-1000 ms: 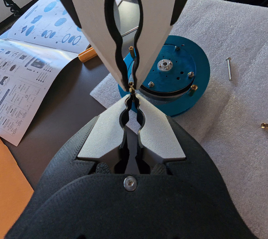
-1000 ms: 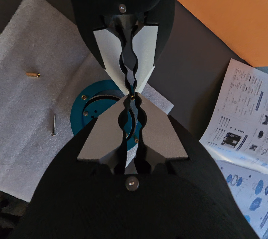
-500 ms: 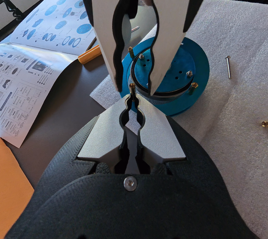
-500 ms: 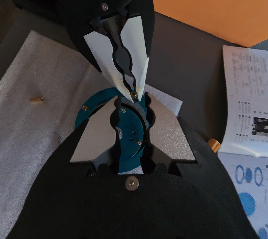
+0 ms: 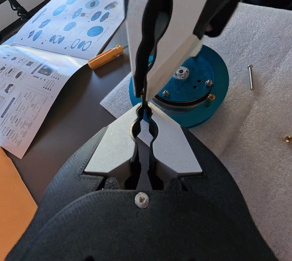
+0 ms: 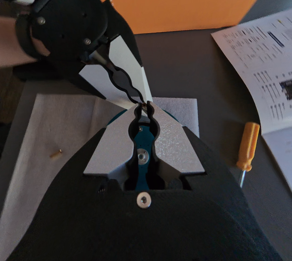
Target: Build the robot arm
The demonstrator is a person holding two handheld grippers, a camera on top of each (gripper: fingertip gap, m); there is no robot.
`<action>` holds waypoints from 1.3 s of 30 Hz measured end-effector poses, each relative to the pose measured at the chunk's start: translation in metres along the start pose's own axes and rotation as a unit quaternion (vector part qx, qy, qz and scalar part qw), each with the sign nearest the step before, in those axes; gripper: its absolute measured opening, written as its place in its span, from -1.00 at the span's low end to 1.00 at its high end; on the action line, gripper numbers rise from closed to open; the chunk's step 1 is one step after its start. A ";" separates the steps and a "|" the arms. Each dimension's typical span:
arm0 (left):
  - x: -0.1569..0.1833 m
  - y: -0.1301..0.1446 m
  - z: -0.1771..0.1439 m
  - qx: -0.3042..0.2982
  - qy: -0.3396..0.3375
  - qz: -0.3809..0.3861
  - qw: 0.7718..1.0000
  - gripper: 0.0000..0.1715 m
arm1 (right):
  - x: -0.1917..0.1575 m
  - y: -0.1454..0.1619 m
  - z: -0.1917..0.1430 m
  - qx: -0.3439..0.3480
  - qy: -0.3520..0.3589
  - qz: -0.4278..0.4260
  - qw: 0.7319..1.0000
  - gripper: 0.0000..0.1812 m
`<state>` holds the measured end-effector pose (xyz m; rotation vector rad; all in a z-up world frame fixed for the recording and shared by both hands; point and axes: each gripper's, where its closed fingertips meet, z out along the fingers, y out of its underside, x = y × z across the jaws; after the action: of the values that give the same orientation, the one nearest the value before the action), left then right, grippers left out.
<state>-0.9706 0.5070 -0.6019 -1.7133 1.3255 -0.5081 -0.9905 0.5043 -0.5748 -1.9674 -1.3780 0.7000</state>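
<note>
A small brass standoff (image 5: 143,95) stands at the near left rim of a blue round disc (image 5: 218,106). My left gripper (image 5: 144,106) is shut on its lower part. My right gripper (image 5: 142,96) comes down from above and is shut on its top. In the right wrist view the standoff (image 6: 144,104) sits between my right gripper's (image 6: 143,105) tips, and the left gripper (image 6: 141,102) meets it from the upper left. The disc (image 6: 143,139) shows between my right fingers. Another brass standoff (image 5: 210,97) stands upright on the disc rim.
The disc lies on a white foam sheet (image 5: 252,158). On the foam lie a loose silver screw (image 5: 250,77) and a loose brass standoff (image 6: 55,153). An orange-handled screwdriver (image 5: 105,59) and an open printed booklet (image 5: 63,24) lie left. An orange box (image 6: 181,0) stands behind. Both grippers' tips are close together, under 4 cm apart. Both grippers' tips are roughly 15 cm from the loose silver screw (image 5: 250,77).
My right gripper opened and lifted off the standoff half a second ago. It has now closed on it again at a turned angle. My left gripper kept its hold.
</note>
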 end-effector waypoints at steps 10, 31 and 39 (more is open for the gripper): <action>0.002 -0.002 -0.001 0.006 0.003 0.006 1.000 -0.99 | 0.003 -0.023 -0.024 0.125 -0.038 -0.076 0.989 -0.56; 0.006 -0.009 -0.002 0.025 0.014 0.000 1.000 -0.99 | 0.005 -0.003 -0.050 0.135 -0.007 0.028 0.990 -0.84; 0.007 -0.011 -0.003 0.032 0.020 -0.010 0.999 -0.99 | 0.008 0.000 -0.047 0.137 -0.019 0.050 0.989 -0.80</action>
<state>-0.9641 0.5001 -0.5922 -1.6736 1.3083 -0.5928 -0.9540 0.5031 -0.5445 -1.8202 -1.1420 0.9250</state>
